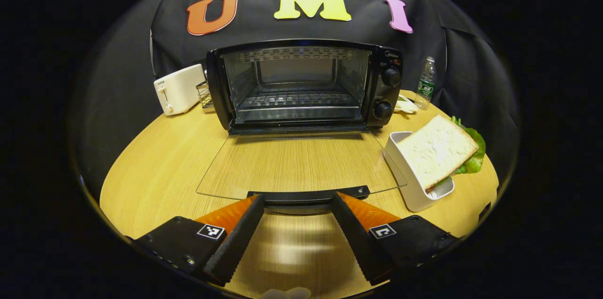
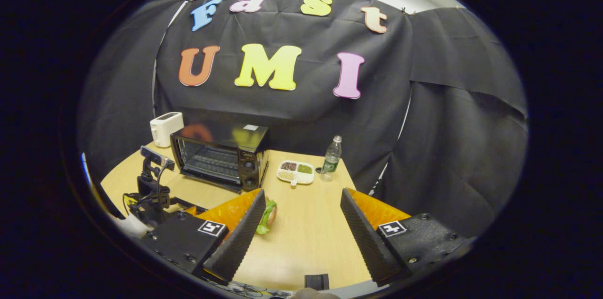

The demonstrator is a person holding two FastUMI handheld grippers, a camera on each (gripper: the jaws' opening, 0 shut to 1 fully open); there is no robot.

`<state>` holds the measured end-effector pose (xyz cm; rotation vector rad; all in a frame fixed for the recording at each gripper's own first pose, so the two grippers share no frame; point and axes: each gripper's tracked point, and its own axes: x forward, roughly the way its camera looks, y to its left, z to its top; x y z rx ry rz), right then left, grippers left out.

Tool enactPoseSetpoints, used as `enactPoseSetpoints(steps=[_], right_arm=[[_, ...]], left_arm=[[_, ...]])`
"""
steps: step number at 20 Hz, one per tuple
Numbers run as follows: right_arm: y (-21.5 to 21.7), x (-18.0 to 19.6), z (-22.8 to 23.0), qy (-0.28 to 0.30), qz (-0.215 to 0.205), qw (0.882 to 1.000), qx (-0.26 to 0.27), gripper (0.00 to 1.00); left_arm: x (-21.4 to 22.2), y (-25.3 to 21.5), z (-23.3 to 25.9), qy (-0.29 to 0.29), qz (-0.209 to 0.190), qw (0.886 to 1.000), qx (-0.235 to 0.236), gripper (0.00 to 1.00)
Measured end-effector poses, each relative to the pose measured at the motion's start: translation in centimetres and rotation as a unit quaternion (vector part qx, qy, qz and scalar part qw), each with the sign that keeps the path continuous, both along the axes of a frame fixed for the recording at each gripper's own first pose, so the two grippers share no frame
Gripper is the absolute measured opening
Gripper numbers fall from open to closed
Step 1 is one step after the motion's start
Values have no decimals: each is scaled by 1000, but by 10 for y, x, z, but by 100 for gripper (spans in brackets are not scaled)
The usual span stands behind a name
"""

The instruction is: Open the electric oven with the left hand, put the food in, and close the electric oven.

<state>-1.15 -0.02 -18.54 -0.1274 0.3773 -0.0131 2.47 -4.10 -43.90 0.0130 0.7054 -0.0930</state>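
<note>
Left tool [image 1: 297,205] is spread wide, fingers flanking the handle [image 1: 308,194] of the oven [image 1: 301,84] door [image 1: 297,162], which lies fully down over the worktop [image 1: 160,172]. Right tool [image 2: 301,200] is likewise open, empty. Sandwich [image 1: 440,150] sits on a white box [image 1: 405,172] beside the door.

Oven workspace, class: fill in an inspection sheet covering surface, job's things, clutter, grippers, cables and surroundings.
Surface: round wooden table, bare in front.
Job's things: electric oven open, glass door folded flat on the table, rack empty; sandwich resting across a white tray right of the door.
Clutter: white toaster, water bottle, divided snack dish.
Grippers: left hand-held gripper open at the door handle; right hand-held gripper open, above the table.
Cables: thin wires at the table's near edge.
Surroundings: black cloth wall.
</note>
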Motion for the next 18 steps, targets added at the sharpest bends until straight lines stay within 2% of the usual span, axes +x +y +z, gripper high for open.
enactPoseSetpoints(steps=[4,7,8,9,10,14,18], right_arm=[[2,10,-13,13,7,1000,2,100],[4,19,-30,29,21,999,10,100],[5,23,-37,40,29,999,21,100],[9,31,-45,51,38,997,37,100],[11,39,-53,64,46,995,56,100],[19,65,-99,127,80,980,129,100],[31,87,-142,197,119,953,196,96]], left_arm=[[-5,0,1,1,1,1000,1,96],[0,4,16,-21,2,1000,-3,95],[1,8,27,-30,6,1000,-3,87],[3,10,40,-41,8,999,-6,95],[4,12,53,-52,11,999,-5,95],[2,17,93,-79,25,997,-4,95],[-4,28,148,-121,49,991,3,95]])
